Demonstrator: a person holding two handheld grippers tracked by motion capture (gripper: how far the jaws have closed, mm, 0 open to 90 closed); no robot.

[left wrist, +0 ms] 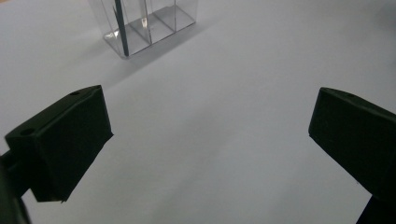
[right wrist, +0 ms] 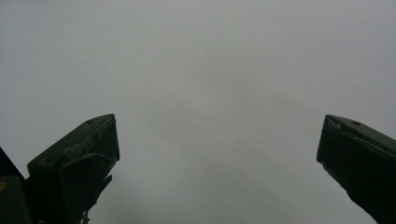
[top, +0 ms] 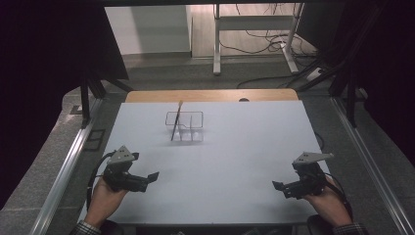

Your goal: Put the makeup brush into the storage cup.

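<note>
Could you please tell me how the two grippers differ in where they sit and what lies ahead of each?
The left gripper rests near the table's front-left corner, the right gripper near its front-right corner. The left gripper view looks toward the clear divided holder with a thin stick standing in it; the right gripper view faces bare table surface. Both have their jaws wide apart, hold nothing and point inward toward the table's middle.

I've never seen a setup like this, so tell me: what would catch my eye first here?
Likely the clear box with compartments, standing alone toward the far middle of the white table, with a thin stick leaning in its left end. Next, the two black tools at the near corners: the left gripper and the right gripper, each held in a hand, jaws wide open and holding nothing.
</note>
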